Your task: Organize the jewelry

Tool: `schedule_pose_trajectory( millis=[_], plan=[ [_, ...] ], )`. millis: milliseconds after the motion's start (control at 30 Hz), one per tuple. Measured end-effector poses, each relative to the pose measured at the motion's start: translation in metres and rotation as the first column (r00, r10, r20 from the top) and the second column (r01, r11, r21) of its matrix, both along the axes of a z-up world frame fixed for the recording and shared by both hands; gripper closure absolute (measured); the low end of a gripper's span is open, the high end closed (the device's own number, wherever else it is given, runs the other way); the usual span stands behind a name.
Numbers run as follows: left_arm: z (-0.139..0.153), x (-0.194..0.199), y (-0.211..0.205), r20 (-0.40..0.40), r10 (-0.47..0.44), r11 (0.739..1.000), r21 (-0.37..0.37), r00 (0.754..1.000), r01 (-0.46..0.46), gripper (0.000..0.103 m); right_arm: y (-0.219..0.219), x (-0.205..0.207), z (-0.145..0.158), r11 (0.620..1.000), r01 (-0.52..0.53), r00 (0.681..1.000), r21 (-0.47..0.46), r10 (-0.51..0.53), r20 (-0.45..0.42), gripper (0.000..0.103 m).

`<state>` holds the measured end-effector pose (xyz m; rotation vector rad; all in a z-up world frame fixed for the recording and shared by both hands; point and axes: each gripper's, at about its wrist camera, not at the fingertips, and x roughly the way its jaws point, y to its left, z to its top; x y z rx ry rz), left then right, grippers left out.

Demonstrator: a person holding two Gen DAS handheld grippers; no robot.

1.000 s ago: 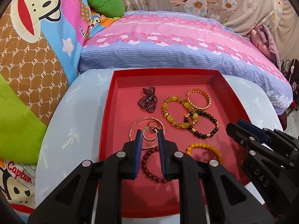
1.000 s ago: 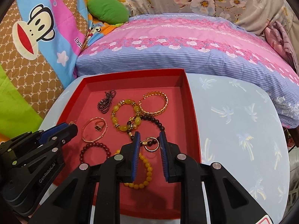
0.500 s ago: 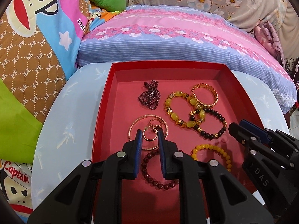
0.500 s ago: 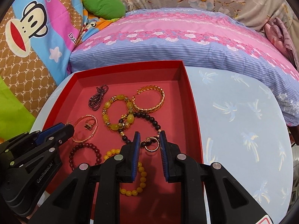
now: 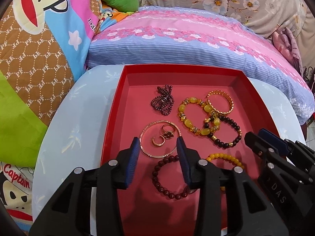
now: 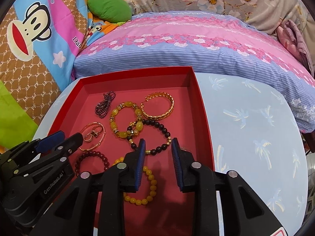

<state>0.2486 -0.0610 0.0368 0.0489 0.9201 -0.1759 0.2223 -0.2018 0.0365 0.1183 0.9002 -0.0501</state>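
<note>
A red tray [image 5: 113, 118] holds several bracelets. My left gripper [image 5: 158, 148] hangs over a thin rose-gold bangle [image 5: 142, 137] that lies flat with a flower ring [image 5: 168, 133] and a small hoop [image 5: 157, 142] inside it. Its jaws are opening and the pads press on nothing. A dark red bead bracelet [image 5: 154, 174] lies just below. My right gripper [image 6: 158, 147] hovers over the near arc of a black bead bracelet [image 6: 163, 129]. Its jaws are opening too, with no contact. A yellow bead bracelet [image 6: 152, 179] lies under its left finger.
Farther back in the tray lie a dark purple bead string [image 5: 163, 102], a chunky yellow stone bracelet [image 5: 189, 116] and a gold cuff [image 5: 220, 102]. The tray sits on a light blue round table [image 6: 246, 137]. Pillows and a patterned quilt crowd the table's far and left sides.
Both grippers' jaws have spread wider. The ring and hoop once between the left pads now lie free inside the bangle. The small gold ring between the right pads is gone from sight.
</note>
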Motion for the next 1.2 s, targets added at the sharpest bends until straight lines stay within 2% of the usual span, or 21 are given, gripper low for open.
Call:
schedule_pose_trajectory(
  millis=[167, 267, 400, 567, 767, 1067, 1200],
  plan=[
    [0.008, -0.008, 0.0, 0.01, -0.001, 1.0, -0.01, 1.0, 0.001, 0.06, 0.006, -0.011, 0.008, 1.0, -0.011, 1.0, 0.001, 0.011, 0.015, 0.068],
    [0.014, -0.017, 0.0, 0.021, -0.004, 1.0, -0.011, 1.0, 0.004, 0.059, 0.012, -0.02, 0.015, 1.0, -0.015, 0.999, -0.011, 0.016, 0.031, 0.061],
    [0.02, -0.029, 0.003, 0.03, 0.008, 1.0, -0.013, 1.0, -0.008, 0.058, 0.013, -0.033, 0.022, 1.0, -0.004, 0.999, -0.005, 0.004, 0.036, 0.059],
    [0.024, -0.046, 0.01, 0.036, 0.027, 1.0, -0.014, 0.999, -0.027, 0.051, 0.013, -0.052, 0.032, 1.0, 0.007, 0.999, 0.01, -0.008, 0.046, 0.051],
    [0.028, -0.068, 0.02, 0.042, 0.047, 0.999, -0.013, 0.998, -0.047, 0.04, 0.017, -0.076, 0.038, 1.0, 0.008, 0.998, -0.012, -0.007, 0.06, 0.045],
    [0.028, -0.096, 0.027, 0.037, 0.057, 0.998, 0.004, 0.998, -0.057, 0.032, 0.022, -0.104, 0.043, 0.998, 0.005, 0.998, -0.059, -0.002, 0.059, 0.035],
    [0.026, -0.106, 0.03, 0.032, 0.061, 0.998, 0.009, 0.998, -0.062, 0.031, 0.025, -0.113, 0.042, 0.998, -0.003, 0.999, -0.069, 0.007, 0.052, 0.034]
  ],
)
